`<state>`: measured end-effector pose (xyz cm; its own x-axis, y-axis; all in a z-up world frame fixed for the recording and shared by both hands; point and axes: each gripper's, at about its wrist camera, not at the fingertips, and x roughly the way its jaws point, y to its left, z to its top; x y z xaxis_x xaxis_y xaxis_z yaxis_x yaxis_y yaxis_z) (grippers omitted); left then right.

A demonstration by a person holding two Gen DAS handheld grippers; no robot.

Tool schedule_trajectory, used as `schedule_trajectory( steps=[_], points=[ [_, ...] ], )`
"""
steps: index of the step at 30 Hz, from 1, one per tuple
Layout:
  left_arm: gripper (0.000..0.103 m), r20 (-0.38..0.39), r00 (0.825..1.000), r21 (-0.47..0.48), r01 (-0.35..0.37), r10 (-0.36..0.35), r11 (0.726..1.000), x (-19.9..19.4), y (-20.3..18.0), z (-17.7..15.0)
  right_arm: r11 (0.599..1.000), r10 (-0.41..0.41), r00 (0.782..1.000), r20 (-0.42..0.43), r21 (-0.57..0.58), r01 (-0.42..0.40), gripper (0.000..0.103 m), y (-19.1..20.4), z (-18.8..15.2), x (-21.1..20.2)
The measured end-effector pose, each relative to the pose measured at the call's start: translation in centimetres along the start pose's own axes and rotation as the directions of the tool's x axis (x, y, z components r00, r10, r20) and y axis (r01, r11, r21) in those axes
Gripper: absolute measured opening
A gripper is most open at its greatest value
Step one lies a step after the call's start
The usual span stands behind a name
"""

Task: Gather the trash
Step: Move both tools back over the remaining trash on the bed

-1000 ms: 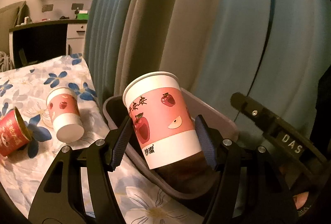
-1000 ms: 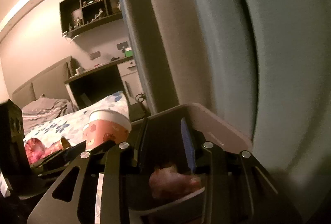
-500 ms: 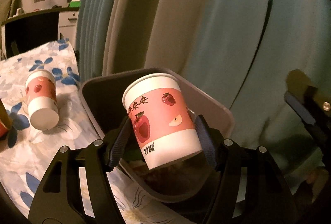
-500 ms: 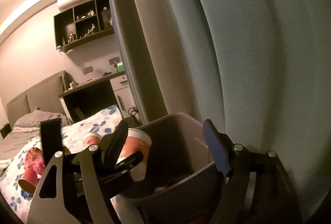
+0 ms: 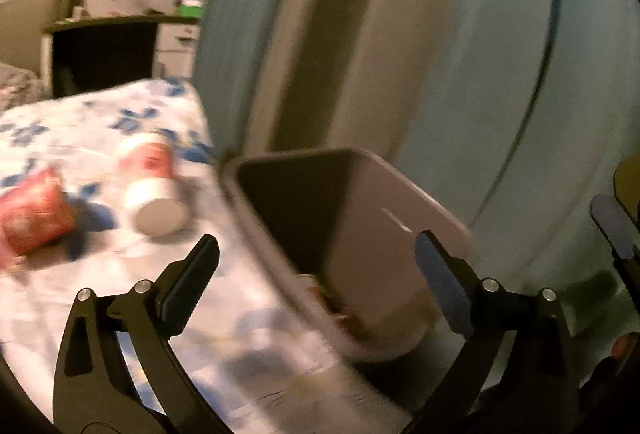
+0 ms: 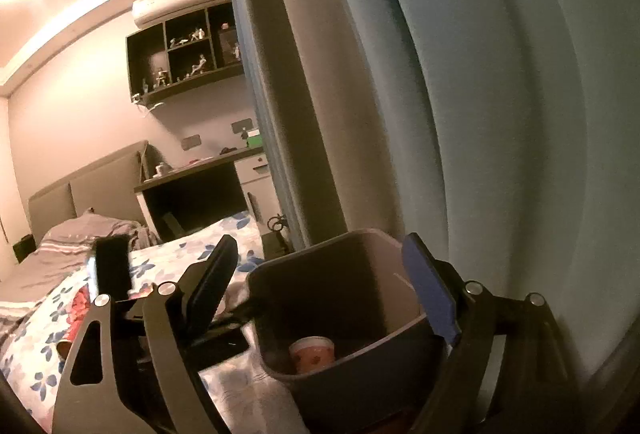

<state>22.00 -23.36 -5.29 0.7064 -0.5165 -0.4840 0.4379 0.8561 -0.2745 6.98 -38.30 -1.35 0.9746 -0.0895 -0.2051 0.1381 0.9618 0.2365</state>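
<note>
Bin: apple cup lies inside.
Left gripper: your jaws just spread, empty.
Right gripper: also just spread, empty.

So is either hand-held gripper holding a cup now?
No. Left hand-held gripper and right one are open, just widened; a cup sits in the bin.

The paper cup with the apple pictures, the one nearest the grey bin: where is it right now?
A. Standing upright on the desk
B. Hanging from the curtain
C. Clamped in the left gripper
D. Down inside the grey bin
D. The right wrist view shows the apple cup lying at the bottom of the grey bin, and the left gripper stands wide open with nothing between its fingers.
</note>
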Motion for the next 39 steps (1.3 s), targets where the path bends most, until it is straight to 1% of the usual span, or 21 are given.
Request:
schedule_trajectory(
  steps=[2, 3, 7, 8, 10, 12, 13, 14, 16, 18, 21, 22, 23, 25, 29, 33, 35, 36, 38, 39],
  points=[
    [0.097, 0.015, 0.999, -0.007, -0.043, 0.043, 0.999, -1.4, 0.9, -0.1, 1.000, 0.010, 1.000, -0.009, 0.004, -0.010, 0.082, 0.3, -0.2, 0.1],
    [0.097, 0.026, 0.996, -0.013, -0.086, 0.086, 0.996, -2.4, 1.7, -0.3, 1.000, 0.014, 1.000, -0.013, 0.006, -0.014, 0.082, 0.5, -0.2, 0.1],
    [0.097, 0.054, 0.979, -0.065, -0.194, 0.198, 0.979, -6.1, 4.5, -1.1, 1.000, 0.026, 0.999, -0.032, 0.003, -0.026, 0.082, 1.6, -0.8, -0.1],
    [0.097, 0.058, 0.970, -0.086, -0.232, 0.238, 0.969, -7.2, 5.4, -1.4, 0.999, 0.032, 0.999, -0.036, 0.000, -0.032, 0.082, 2.0, -1.0, -0.2],
    [0.097, 0.072, 0.956, -0.110, -0.277, 0.285, 0.955, -8.8, 6.7, -1.9, 0.999, 0.038, 0.998, -0.041, -0.004, -0.039, 0.082, 2.7, -1.1, -0.4],
    [0.097, 0.082, 0.930, -0.128, -0.347, 0.359, 0.929, -10.7, 8.1, -2.5, 0.999, 0.041, 0.998, -0.041, -0.013, -0.041, 0.082, 3.6, -1.3, -0.7],
    [0.097, 0.088, 0.921, -0.133, -0.367, 0.380, 0.921, -11.4, 8.8, -2.6, 0.999, 0.046, 0.998, -0.043, -0.020, -0.047, 0.082, 4.1, -1.4, -0.8],
    [0.097, 0.098, 0.909, -0.139, -0.392, 0.406, 0.909, -12.5, 9.6, -2.9, 0.998, 0.053, 0.998, -0.044, -0.027, -0.054, 0.082, 4.7, -1.6, -1.1],
    [0.097, 0.106, 0.889, -0.156, -0.428, 0.446, 0.890, -14.4, 11.0, -3.3, 0.997, 0.069, 0.996, -0.051, -0.035, -0.071, 0.082, 5.7, -1.9, -1.3],
    [0.097, 0.113, 0.874, -0.178, -0.450, 0.473, 0.875, -16.1, 12.2, -3.7, 0.994, 0.093, 0.994, -0.064, -0.043, -0.095, 0.082, 6.7, -2.3, -1.4],
    [0.097, 0.114, 0.842, -0.210, -0.499, 0.528, 0.841, -18.3, 14.3, -4.4, 0.990, 0.124, 0.989, -0.085, -0.059, -0.129, 0.082, 8.6, -3.0, -1.4],
    [0.097, 0.109, 0.837, -0.219, -0.506, 0.536, 0.834, -18.5, 14.8, -4.6, 0.988, 0.135, 0.987, -0.091, -0.065, -0.142, 0.082, 9.3, -3.2, -1.4],
    [0.097, 0.098, 0.833, -0.237, -0.511, 0.544, 0.826, -19.0, 15.6, -4.9, 0.985, 0.149, 0.984, -0.096, -0.071, -0.156, 0.082, 10.0, -3.3, -1.4],
    [0.097, 0.089, 0.832, -0.258, -0.512, 0.548, 0.819, -19.7, 16.5, -5.3, 0.981, 0.166, 0.981, -0.101, -0.081, -0.175, 0.082, 11.1, -3.6, -1.6],
    [0.097, 0.090, 0.825, -0.258, -0.521, 0.557, 0.813, -20.9, 17.5, -5.8, 0.972, 0.201, 0.972, -0.119, -0.102, -0.213, 0.082, 13.4, -4.3, -1.6],
    [0.097, 0.090, 0.830, -0.248, -0.517, 0.551, 0.819, -21.7, 18.4, -6.1, 0.967, 0.215, 0.968, -0.130, -0.114, -0.230, 0.082, 14.2, -4.6, -1.5],
    [0.097, 0.086, 0.837, -0.237, -0.510, 0.540, 0.827, -21.9, 18.8, -6.4, 0.965, 0.219, 0.966, -0.136, -0.115, -0.235, 0.082, 14.4, -4.7, -1.4],
    [0.097, 0.082, 0.836, -0.228, -0.514, 0.543, 0.827, -21.9, 19.0, -6.4, 0.965, 0.219, 0.966, -0.138, -0.114, -0.235, 0.082, 14.4, -4.8, -1.4],
    [0.094, 0.074, 0.837, -0.218, -0.517, 0.542, 0.828, -22.0, 19.4, -6.6, 0.965, 0.221, 0.965, -0.142, -0.109, -0.237, 0.082, 14.5, -4.9, -1.2],
    [0.091, 0.059, 0.841, -0.216, -0.515, 0.537, 0.830, -21.8, 19.7, -6.7, 0.965, 0.222, 0.964, -0.145, -0.107, -0.238, 0.082, 14.5, -4.9, -1.1]
  ],
)
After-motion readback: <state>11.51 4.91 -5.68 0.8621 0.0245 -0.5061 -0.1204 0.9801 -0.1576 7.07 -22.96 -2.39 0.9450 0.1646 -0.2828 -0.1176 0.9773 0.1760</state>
